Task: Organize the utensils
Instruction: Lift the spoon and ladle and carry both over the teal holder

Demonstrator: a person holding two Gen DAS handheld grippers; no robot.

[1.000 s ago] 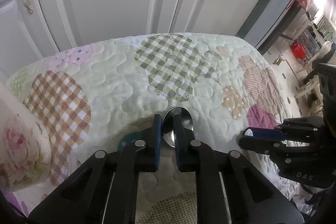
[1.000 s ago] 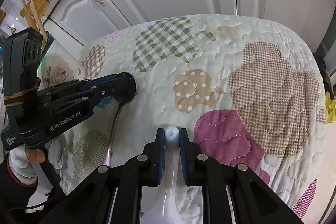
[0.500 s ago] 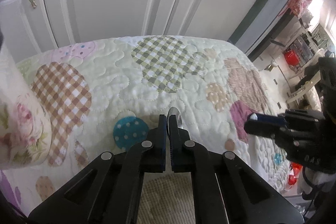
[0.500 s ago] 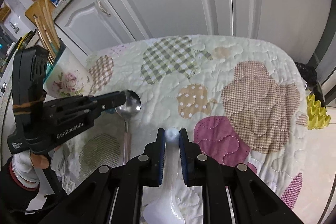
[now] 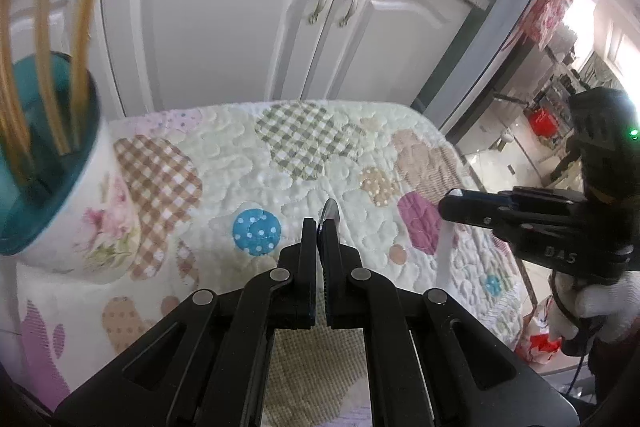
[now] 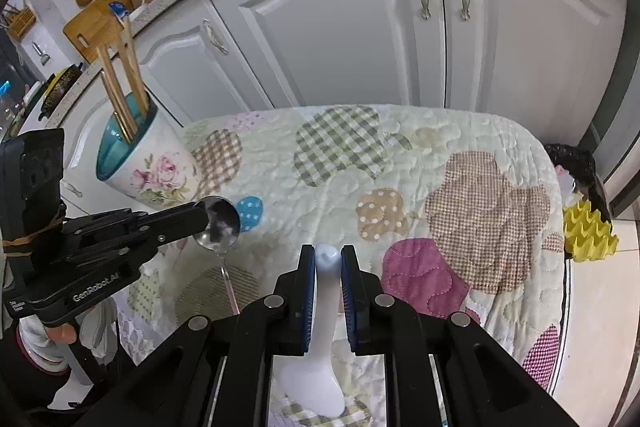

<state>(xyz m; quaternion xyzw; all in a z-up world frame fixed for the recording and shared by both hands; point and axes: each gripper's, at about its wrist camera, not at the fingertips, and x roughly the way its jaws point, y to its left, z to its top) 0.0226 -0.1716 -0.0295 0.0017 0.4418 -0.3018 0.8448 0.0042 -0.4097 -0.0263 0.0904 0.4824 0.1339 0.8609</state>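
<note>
My left gripper [image 5: 320,227] is shut on a metal spoon [image 5: 329,213], held edge-on above the quilted mat [image 5: 240,163]. In the right wrist view the left gripper [image 6: 200,217] holds the spoon [image 6: 219,223] by its bowl, with the handle hanging down. My right gripper [image 6: 328,255] is shut on a white ceramic spoon [image 6: 326,315], handle tip up between the pads and bowl hanging low. The right gripper also shows in the left wrist view [image 5: 448,205]. A floral cup [image 6: 148,163] with a teal inside holds several wooden chopsticks [image 6: 120,83] at the mat's left; it also shows in the left wrist view [image 5: 80,203].
White cabinet doors [image 6: 360,39] stand right behind the mat. A yellow sponge-like thing [image 6: 588,233] and a dark basket [image 6: 576,163] lie past the mat's right edge. A counter with a pan and cutting board [image 6: 104,27] runs above the cabinets.
Both grippers have risen well above the mat with their spoons. The left gripper closed tight on the metal spoon and lifted it; the floral cup came into view at left.
</note>
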